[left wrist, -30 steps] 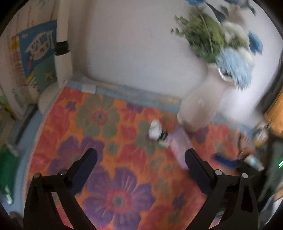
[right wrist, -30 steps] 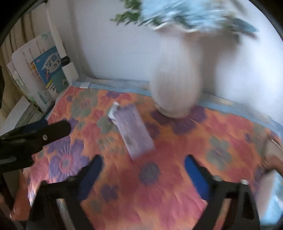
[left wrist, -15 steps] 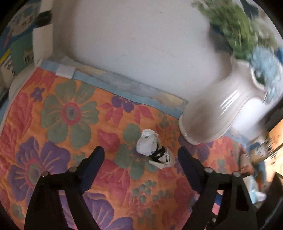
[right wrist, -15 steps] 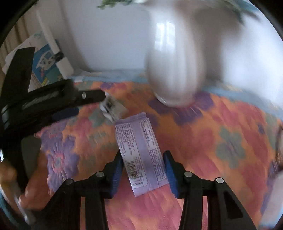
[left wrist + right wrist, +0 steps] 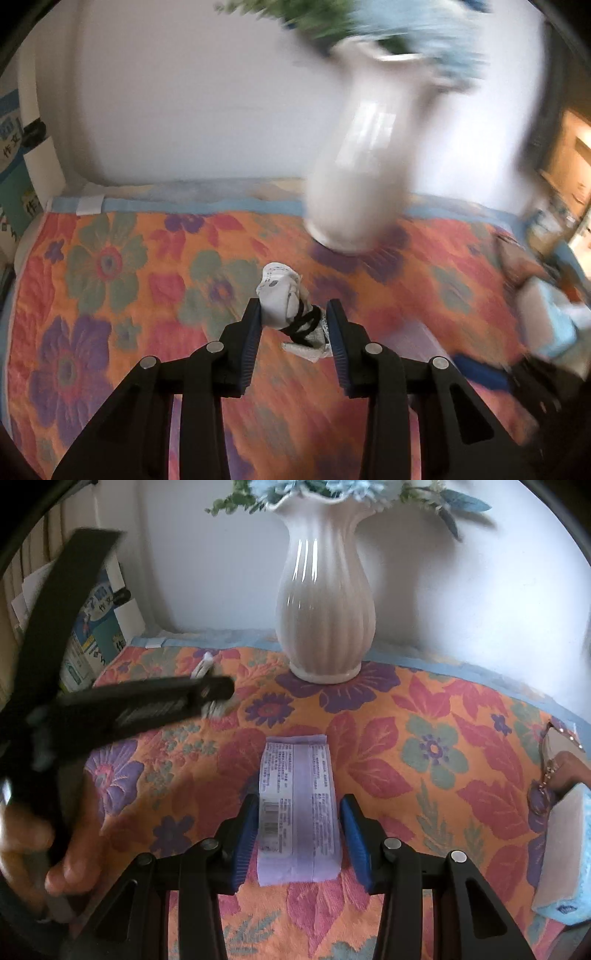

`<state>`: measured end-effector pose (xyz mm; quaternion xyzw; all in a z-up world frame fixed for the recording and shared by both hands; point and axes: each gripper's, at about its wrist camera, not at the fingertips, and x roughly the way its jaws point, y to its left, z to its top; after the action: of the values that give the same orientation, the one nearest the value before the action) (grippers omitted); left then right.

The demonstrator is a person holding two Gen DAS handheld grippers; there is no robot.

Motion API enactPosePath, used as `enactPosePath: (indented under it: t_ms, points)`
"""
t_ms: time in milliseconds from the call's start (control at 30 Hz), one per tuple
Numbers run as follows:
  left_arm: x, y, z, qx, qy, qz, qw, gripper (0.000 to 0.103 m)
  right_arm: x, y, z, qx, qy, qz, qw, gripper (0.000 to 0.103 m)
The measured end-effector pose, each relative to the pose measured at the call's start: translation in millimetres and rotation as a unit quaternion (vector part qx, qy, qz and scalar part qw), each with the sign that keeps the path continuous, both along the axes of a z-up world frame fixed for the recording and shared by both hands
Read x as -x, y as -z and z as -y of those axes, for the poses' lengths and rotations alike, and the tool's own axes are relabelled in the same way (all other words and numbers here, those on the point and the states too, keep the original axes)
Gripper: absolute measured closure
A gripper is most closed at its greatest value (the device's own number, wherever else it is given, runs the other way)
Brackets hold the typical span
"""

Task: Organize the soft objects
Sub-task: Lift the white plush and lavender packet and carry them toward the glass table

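Note:
A small white cloth bundle tied with a black band (image 5: 286, 312) lies on the flowered cloth (image 5: 110, 295). My left gripper (image 5: 293, 314) is around it, its jaws closed against both sides. A purple soft pack (image 5: 297, 808) with printed text lies flat on the cloth. My right gripper (image 5: 297, 808) straddles the pack's near half, jaws close to its sides with small gaps. The left gripper (image 5: 122, 705) and the white bundle (image 5: 205, 666) also show in the right wrist view.
A white ribbed vase (image 5: 325, 602) with blue flowers stands at the back against the wall. Books (image 5: 96, 627) lean at the left. A light blue pack (image 5: 569, 853) and a metal clasp (image 5: 546, 771) lie at the right edge.
My left gripper has moved in over the white bundle and closed on it. My right gripper has come down around the purple pack, now lying straight between the jaws.

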<state>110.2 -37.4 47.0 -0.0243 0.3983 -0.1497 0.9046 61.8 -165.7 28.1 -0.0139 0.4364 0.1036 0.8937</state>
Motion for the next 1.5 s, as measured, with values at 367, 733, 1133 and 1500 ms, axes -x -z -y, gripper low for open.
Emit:
enactPosePath:
  t_ms: [367, 733, 1133, 1500]
  points:
    - [142, 3, 25, 0.032, 0.07, 0.0, 0.997, 0.071, 128, -9, 42, -0.053, 0.052, -0.011, 0.997, 0.06]
    - [128, 13, -21, 0.006, -0.038, 0.007, 0.9992, 0.071, 69, -19, 46, -0.116, 0.057, -0.077, 0.989, 0.042]
    - [134, 15, -18, 0.001, -0.022, 0.017, 0.9996, 0.07, -1, 9, -23, 0.034, 0.033, -0.024, 0.999, 0.064]
    - [135, 14, -21, 0.012, -0.02, 0.026, 0.9994, 0.07, 113, 0, 36, -0.004, 0.068, -0.026, 0.997, 0.064]
